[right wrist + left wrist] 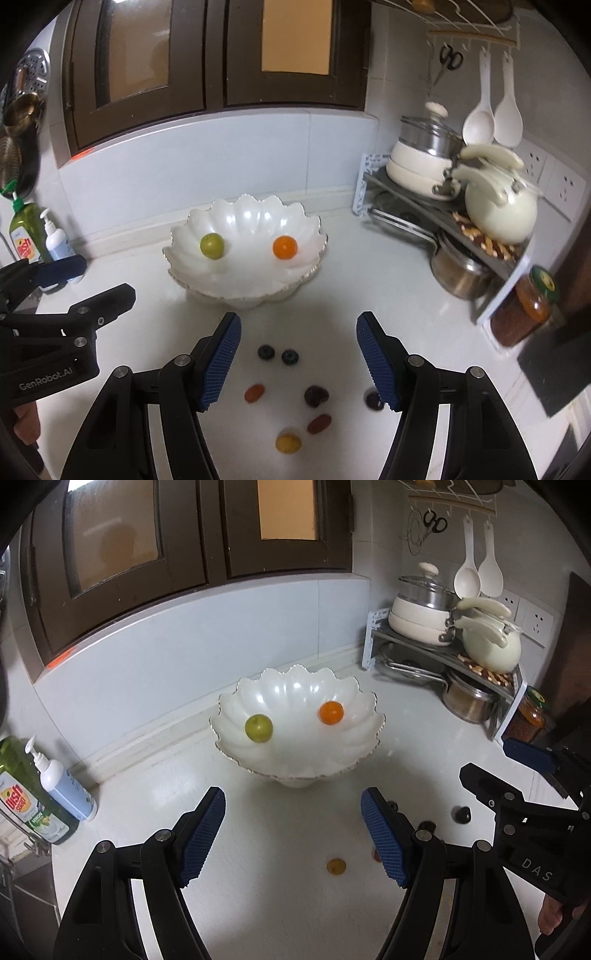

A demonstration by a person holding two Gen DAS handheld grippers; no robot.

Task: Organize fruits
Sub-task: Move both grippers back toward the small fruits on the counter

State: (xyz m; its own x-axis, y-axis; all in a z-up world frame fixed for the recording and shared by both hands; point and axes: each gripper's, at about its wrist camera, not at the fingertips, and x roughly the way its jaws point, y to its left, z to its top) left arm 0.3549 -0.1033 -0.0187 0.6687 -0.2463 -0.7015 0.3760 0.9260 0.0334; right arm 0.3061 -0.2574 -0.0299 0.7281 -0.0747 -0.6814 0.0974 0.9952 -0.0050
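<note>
A white scalloped bowl stands on the white counter and holds a green fruit and an orange fruit. Small loose fruits lie on the counter in front of it: two blueberries, a yellow one, an orange-red one, a red one, and dark ones. My left gripper is open with nothing between its fingers. My right gripper is open above the loose fruits, holding nothing.
A corner rack with pots, pans and a cream kettle stands at the back right, a jar beside it. Dish soap and a pump bottle stand at the left by the sink edge. A tiled wall runs behind the bowl.
</note>
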